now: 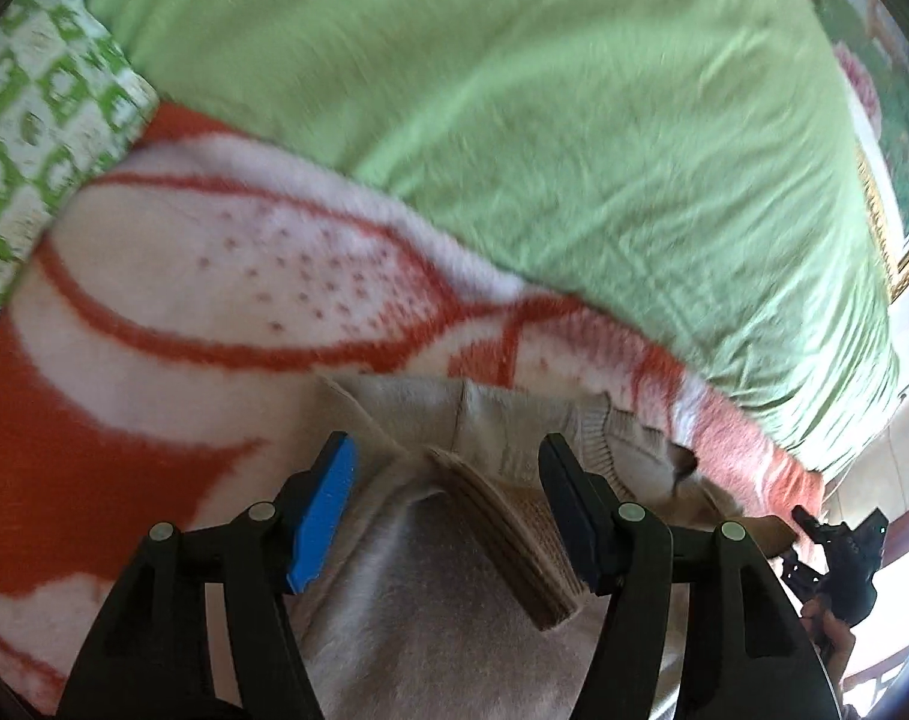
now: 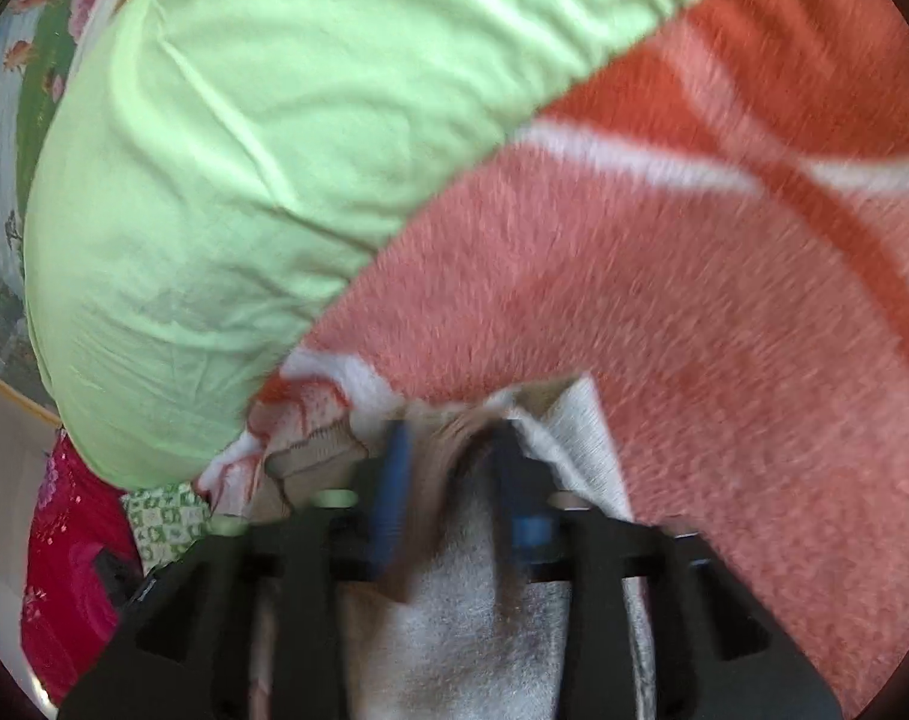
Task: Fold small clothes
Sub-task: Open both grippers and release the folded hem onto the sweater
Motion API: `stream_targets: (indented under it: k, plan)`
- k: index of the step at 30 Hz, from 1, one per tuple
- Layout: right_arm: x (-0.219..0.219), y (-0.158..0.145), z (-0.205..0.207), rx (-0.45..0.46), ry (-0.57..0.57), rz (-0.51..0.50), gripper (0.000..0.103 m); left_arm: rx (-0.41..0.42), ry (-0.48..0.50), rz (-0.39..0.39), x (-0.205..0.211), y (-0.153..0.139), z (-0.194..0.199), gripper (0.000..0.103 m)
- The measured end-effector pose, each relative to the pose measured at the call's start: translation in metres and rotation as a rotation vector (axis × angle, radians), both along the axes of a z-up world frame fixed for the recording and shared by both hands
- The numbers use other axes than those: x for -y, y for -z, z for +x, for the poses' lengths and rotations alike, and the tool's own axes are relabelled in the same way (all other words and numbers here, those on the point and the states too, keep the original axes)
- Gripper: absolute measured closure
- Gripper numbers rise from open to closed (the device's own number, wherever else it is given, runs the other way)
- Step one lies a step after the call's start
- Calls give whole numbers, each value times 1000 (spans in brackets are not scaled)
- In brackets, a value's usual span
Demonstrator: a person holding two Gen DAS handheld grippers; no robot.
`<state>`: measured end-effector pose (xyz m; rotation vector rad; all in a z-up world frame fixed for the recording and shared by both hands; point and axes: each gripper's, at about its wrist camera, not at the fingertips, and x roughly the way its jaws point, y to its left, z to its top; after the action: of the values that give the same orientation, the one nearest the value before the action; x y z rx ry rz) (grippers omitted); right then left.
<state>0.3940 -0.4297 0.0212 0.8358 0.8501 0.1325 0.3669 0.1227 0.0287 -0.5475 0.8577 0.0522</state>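
Left wrist view: the left gripper [image 1: 448, 504], one black finger faced with a blue pad [image 1: 322, 516], stands with its fingers spread apart over a small beige knitted garment with a ribbed hem and brown striped band [image 1: 490, 450], which fills the lower centre of the frame; a fold of the cloth rises between the fingers, but neither finger is seen pressing on it. The garment lies on a fleecy orange-and-white patterned blanket [image 1: 214, 276], beyond which a crumpled light green sheet [image 1: 514, 120] covers the upper frame and a green-and-white checked cloth [image 1: 40, 138] lies at the upper left. At the lower right edge, the right gripper [image 1: 838, 546] appears small and dark. Right wrist view: the picture is blurred; the right gripper [image 2: 454, 480] has bunched beige cloth between its fingers near the lower centre, and it appears clamped on the garment [image 2: 454, 630], though blur leaves this a judgement. Folding seems at an early stage: the garment is rumpled, no neat fold shows, and flattening and folding remain.
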Motion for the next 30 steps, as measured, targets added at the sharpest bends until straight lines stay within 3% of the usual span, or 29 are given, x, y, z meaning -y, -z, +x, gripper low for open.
stream_targets:
  k: [2, 5, 8, 10, 12, 15, 18, 22, 27, 30]
  plan:
    - [6, -13, -9, 41, 25, -3, 40, 17, 30, -5, 4, -10, -10, 39]
    - [-4, -25, -24, 87, -27, 3, 40, 30, 151, -19, 31, -17, -26, 39]
    - [-51, -25, -37, 109, -234, -69, 40, -6, 340, -32, 80, -4, -35, 39]
    - [-82, -15, -39, 90, -353, -129, 40, -57, 439, 28, 118, 16, -33, 39]
    - [-110, -2, -36, 60, -450, -195, 40, -94, 473, 82, 136, 32, -27, 40]
    - [-126, 16, -23, 26, -501, -265, 40, -132, 431, 103, 137, 50, -10, 40]
    - [-111, 26, -6, 15, -442, -308, 40, -120, 355, 78, 117, 54, 5, 41]
    - [-84, 31, 15, 35, -382, -244, 42, -111, 239, 132, 89, 51, 32, 39]
    - [-64, 23, 25, 85, -279, -191, 41, -71, 54, 64, 43, 45, 56, 39]
    - [-57, 29, 24, 60, -239, -179, 41, -107, 8, 97, 34, 53, 63, 40]
